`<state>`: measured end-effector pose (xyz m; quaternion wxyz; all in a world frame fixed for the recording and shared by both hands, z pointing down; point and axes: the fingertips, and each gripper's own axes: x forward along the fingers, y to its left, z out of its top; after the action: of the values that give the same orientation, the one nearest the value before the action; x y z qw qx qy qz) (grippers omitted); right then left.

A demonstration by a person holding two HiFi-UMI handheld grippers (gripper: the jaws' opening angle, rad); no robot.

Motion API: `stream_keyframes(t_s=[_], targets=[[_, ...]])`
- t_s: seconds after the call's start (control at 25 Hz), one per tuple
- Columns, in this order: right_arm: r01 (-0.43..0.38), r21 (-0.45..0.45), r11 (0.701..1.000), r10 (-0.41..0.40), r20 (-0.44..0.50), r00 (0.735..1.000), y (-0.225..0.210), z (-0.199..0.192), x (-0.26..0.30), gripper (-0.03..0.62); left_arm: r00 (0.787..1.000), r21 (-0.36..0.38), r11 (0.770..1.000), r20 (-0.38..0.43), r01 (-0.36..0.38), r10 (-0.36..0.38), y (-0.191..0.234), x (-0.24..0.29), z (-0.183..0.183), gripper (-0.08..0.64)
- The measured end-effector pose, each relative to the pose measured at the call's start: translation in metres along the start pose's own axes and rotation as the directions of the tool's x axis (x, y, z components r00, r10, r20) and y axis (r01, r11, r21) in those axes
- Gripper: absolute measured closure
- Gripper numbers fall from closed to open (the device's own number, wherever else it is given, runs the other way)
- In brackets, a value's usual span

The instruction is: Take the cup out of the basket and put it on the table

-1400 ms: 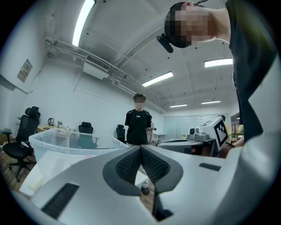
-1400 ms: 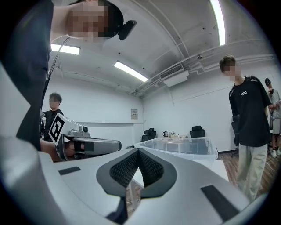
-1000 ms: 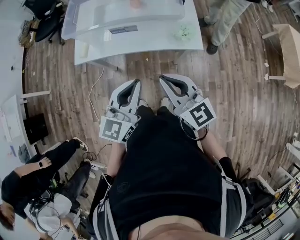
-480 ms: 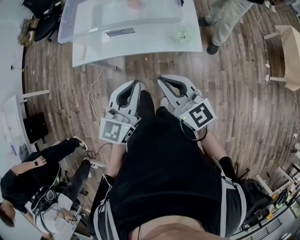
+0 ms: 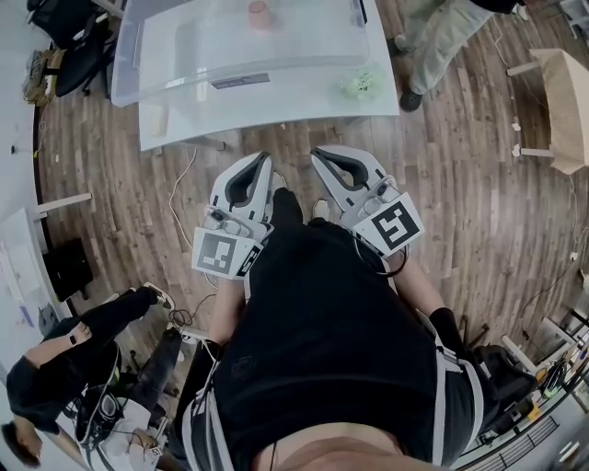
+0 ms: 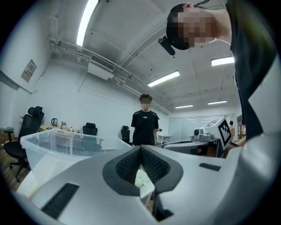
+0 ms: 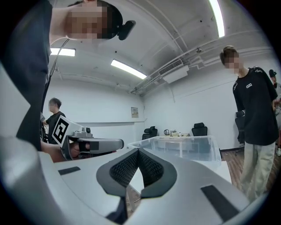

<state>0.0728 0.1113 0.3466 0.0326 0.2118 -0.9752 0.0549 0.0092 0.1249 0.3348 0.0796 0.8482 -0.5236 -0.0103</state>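
Pink cup (image 5: 259, 13) shows only hazily inside the clear basket (image 5: 129, 55)

Bright, even light from ceiling strips (image 6: 86, 21); strong fisheye bending and dark corners at the edges.

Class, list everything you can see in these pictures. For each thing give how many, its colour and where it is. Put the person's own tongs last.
table: one, white, top of the head view
basket: one, clear plastic, on the table
cup: one, pinkish, inside the basket
crumpled thing: one, pale green, on the table right of the basket
office chair: one in the head view, black, left of the table
standing bystander: one, light trousers, right of the table
seated person: one, dark clothes, lower left
box: one, light brown, right edge
floor: brown wood
left tongs: one, white and black, shut, empty, short of the table
right tongs: one, white and black, shut, empty, beside the left
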Motion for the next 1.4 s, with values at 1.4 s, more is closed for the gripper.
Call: stream_keyframes(t_s=[1.4], targets=[[0.140,-0.003,0.990,-0.140,-0.028,0.990,-0.041,0.016,0.157,0.575,0.989,-0.018,0.989,-0.014,0.150,-0.150,0.155,0.040,0.017,0.541]])
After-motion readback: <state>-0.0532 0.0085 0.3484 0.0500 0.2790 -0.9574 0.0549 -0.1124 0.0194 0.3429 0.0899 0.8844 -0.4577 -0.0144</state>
